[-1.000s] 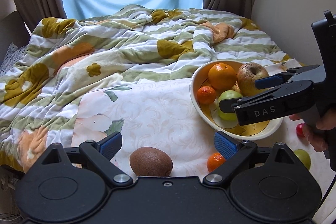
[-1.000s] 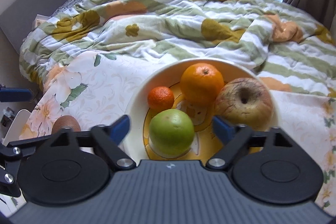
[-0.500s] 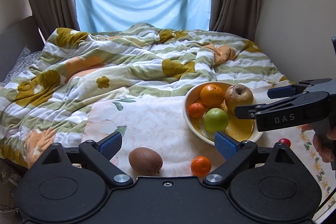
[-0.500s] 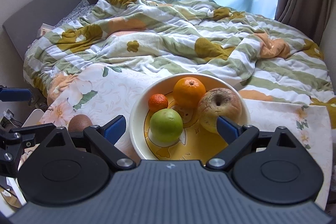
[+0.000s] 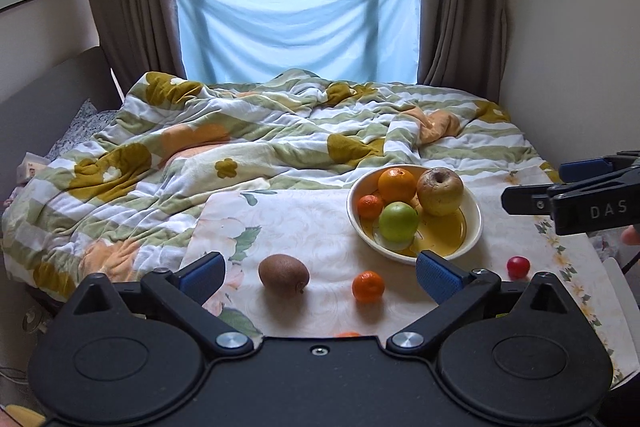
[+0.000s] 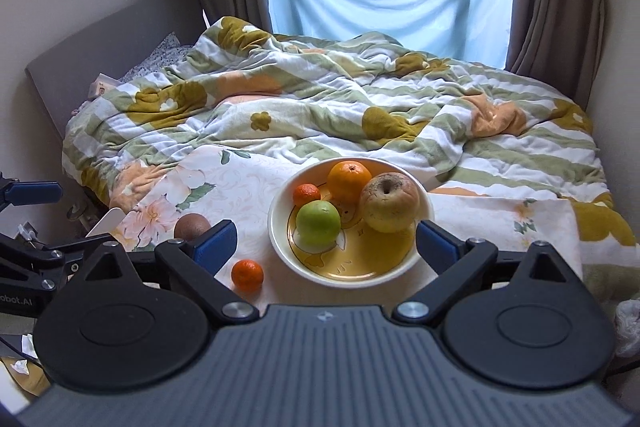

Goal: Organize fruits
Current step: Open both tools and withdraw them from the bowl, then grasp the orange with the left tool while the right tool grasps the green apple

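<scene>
Bowl: your cream bowl (image 5: pixel 472 227) with the yellow centre sits on the floral tablecloth (image 5: pixel 304 223), at about 1 o'clock from your left gripper (image 5: pixel 318 273) and dead ahead, 12 o'clock, of your right gripper (image 6: pixel 326 241).
In the bowl: four fruits, counted: one orange (image 5: pixel 397 183), one brown-blotched apple (image 5: pixel 440 191), one green apple (image 5: pixel 398 221), one small mandarin (image 5: pixel 370 207).
Loose on the cloth: three clearly seen: one kiwi (image 5: pixel 284 274), one mandarin (image 5: pixel 367 286), one small red fruit (image 5: pixel 518 267), too small to name. A sliver of orange shows at the left gripper's body edge; you cannot tell what it is.
Left fingers: spread wide, holding nothing.
Right fingers: spread wide, holding nothing; the bowl lies between and beyond them.
Key relation: the kiwi and the loose mandarin both lie on the cloth inside your left gripper's span, kiwi at 11 o'clock, mandarin at 1 o'clock, each well clear of the pads.
Kiwi axis: runs roughly 9 to 3 o'clock, stem end to the right, so it lies along your closing line, not across it.
Nearer hand: the left, by my judgement, for both pieces; from the right gripper the mandarin is down at 10 o'clock, beside the left pad (image 6: pixel 214 241), with the kiwi partly hidden behind it.
Red fruit: off at 2 o'clock from the left gripper, likely handier for your right.
</scene>
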Motion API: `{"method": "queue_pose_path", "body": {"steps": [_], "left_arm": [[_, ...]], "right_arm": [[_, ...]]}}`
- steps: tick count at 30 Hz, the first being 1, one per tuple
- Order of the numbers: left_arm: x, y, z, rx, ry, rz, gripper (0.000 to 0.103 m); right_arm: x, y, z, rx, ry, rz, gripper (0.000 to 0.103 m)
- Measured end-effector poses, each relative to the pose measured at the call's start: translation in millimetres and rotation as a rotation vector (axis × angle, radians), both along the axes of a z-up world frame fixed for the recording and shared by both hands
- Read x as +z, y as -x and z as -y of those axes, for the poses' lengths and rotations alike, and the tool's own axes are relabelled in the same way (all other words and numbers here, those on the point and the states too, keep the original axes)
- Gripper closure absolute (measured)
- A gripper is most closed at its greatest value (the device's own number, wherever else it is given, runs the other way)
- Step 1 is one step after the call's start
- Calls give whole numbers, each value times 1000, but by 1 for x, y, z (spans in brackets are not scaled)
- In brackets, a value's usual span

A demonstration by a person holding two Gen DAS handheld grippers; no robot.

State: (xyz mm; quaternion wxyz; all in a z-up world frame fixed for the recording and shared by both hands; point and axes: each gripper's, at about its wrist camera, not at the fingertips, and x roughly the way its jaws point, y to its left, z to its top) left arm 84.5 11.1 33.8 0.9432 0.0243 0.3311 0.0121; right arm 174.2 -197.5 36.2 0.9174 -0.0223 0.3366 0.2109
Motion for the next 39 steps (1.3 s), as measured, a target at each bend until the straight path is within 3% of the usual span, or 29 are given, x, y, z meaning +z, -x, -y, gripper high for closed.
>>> {"method": "queue_pose_path", "body": {"steps": [10,23,25,27,30,34,39], "left_arm": [[-19,33,15,68,9,-5,0],[-80,29,29,123,3,-54,1],[-94,22,30,116,-3,-65,5],[-107,15,31,108,-13,-71,16],[-123,6,32,96,-51,-72,18],[-134,-2,37,69,-95,-66,30],[-139,-8,42,36,-124,-66,31]], "right_arm": [[-7,45,24,-12,17,-9,0],[-70,63,37,-13,64,-73,0],[-81,63,37,-9,69,-66,0],[-92,59,36,-7,77,-63,0],[-112,53,35,-8,84,-63,0],[-132,45,31,-18,90,-78,0],[-141,36,26,-13,88,-91,0]]}}
